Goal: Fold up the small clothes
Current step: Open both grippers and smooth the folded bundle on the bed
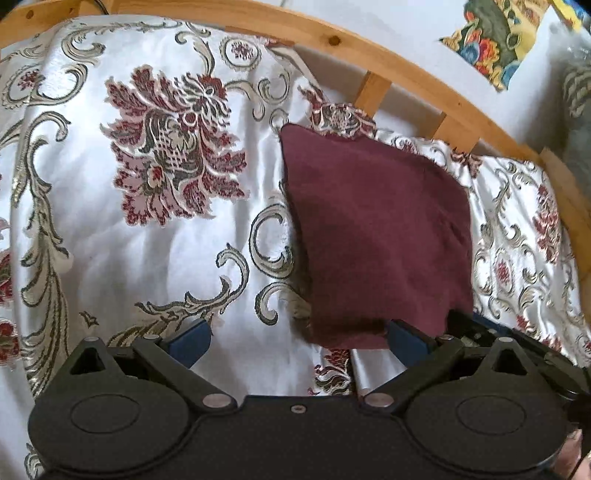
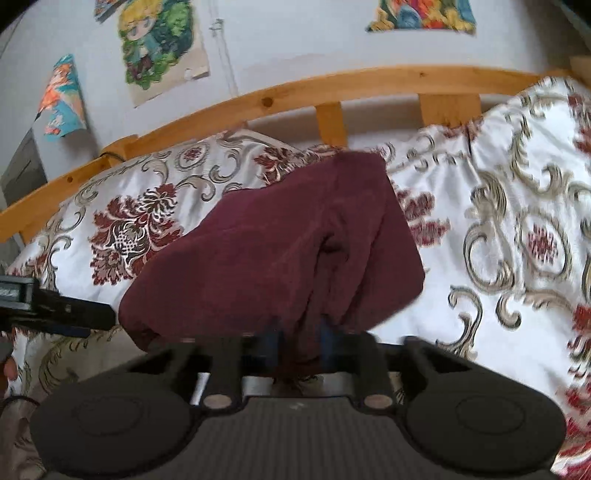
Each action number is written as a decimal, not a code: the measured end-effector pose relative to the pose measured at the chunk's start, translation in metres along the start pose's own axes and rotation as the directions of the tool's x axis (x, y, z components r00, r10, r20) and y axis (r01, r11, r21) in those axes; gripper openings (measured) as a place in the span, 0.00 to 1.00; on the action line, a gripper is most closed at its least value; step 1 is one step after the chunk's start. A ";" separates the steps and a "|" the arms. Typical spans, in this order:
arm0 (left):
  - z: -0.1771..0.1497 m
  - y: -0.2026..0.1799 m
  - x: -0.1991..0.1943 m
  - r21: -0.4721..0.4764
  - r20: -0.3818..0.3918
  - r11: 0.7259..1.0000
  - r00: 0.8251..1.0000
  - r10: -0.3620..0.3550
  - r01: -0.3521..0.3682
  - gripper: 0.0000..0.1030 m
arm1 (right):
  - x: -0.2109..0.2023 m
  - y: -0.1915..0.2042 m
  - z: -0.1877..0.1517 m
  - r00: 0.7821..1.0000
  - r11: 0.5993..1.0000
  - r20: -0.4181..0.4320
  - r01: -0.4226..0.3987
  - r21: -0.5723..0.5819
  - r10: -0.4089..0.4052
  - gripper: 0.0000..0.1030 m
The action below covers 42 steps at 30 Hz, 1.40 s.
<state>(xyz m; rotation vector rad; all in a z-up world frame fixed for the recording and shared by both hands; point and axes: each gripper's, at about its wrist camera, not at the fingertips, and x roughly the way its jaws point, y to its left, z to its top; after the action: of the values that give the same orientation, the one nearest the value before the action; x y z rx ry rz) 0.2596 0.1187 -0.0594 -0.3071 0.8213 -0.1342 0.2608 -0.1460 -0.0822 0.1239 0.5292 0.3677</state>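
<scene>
Soft, even daylight; mild sheen on the bedspread [image 1: 155, 258]. Strong fisheye bending at edges. Right wrist view motion-blurred, worst at right and bottom centre.

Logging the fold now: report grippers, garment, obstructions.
Left gripper open, holding nothing. Right gripper shut on maroon garment, lifted over patterned bedspread. Nothing in the way.

Both cameras sit just behind their own gripper and look forward and down along the fingers onto the bed [image 1: 110, 240] — close enough that the patterned spread fills most of each view. The left view faces the wooden rail [image 1: 332, 33]; the right looks higher, up to the wall [image 2: 295, 44]. Both share the maroon cloth [image 1: 376, 236] and the rail.
</scene>
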 end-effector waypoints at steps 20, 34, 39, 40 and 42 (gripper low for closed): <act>0.010 -0.009 0.004 -0.019 0.022 0.993 0.993 -0.119 0.120 0.99 | 0.003 -0.007 -0.010 0.997 0.997 -0.005 0.073 -0.038 -0.073 0.13; 0.010 -0.004 0.034 -0.058 -0.101 0.998 0.994 -0.030 0.025 0.98 | -0.005 -0.001 -0.007 0.996 0.995 0.013 0.089 -0.050 -0.088 0.19; 0.004 -0.012 0.006 -0.023 -0.066 1.000 0.998 -0.008 0.006 0.99 | -0.024 0.003 -0.001 0.996 0.996 0.049 0.077 -0.034 -0.075 0.37; 0.002 -0.016 -0.001 -0.001 -0.053 1.000 0.999 0.001 -0.001 0.99 | -0.028 0.005 0.001 0.995 0.996 0.058 0.078 -0.036 -0.076 0.42; -0.003 -0.023 -0.018 0.042 -0.015 0.999 1.000 0.015 -0.015 0.99 | -0.040 0.011 0.004 0.994 0.996 0.082 0.081 -0.045 -0.077 0.50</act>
<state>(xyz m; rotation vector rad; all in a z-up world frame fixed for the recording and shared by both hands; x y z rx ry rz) 0.2455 0.1007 -0.0410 -0.2602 0.8344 -0.1397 0.2279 -0.1511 -0.0580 0.0709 0.4442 0.2969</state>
